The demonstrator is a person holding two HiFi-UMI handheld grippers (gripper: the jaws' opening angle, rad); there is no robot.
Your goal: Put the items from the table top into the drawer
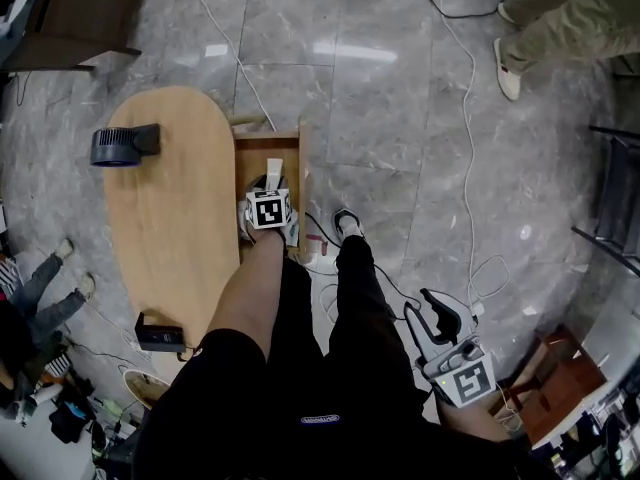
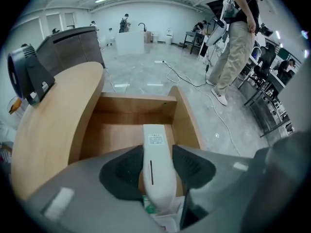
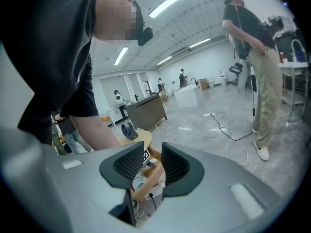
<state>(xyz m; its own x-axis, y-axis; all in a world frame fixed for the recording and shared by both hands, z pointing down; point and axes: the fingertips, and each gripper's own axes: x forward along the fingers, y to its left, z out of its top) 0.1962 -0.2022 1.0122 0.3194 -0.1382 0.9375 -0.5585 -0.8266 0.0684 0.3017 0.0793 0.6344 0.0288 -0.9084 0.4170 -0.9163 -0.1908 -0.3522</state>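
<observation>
My left gripper (image 1: 270, 190) points steeply down over the open wooden drawer (image 1: 250, 158), shut on a long white handheld device (image 1: 273, 171). In the left gripper view that white device (image 2: 155, 164) sits clamped between the two dark pads (image 2: 121, 171), its tip over the drawer's floor (image 2: 119, 137). A white-and-green packet (image 2: 148, 208) shows under it. My right gripper (image 1: 432, 313) hangs far off at the lower right, over the floor, open and holding nothing; in its own view the gap (image 3: 153, 160) frames the distant drawer (image 3: 150, 171).
The oval wooden table (image 1: 165, 218) bears a black fan (image 1: 122, 145) at its far end and a small black box (image 1: 158, 333) at its near end. Cables (image 1: 470, 168) run over the grey floor. A person (image 1: 560, 18) stands at the upper right, others at the left edge.
</observation>
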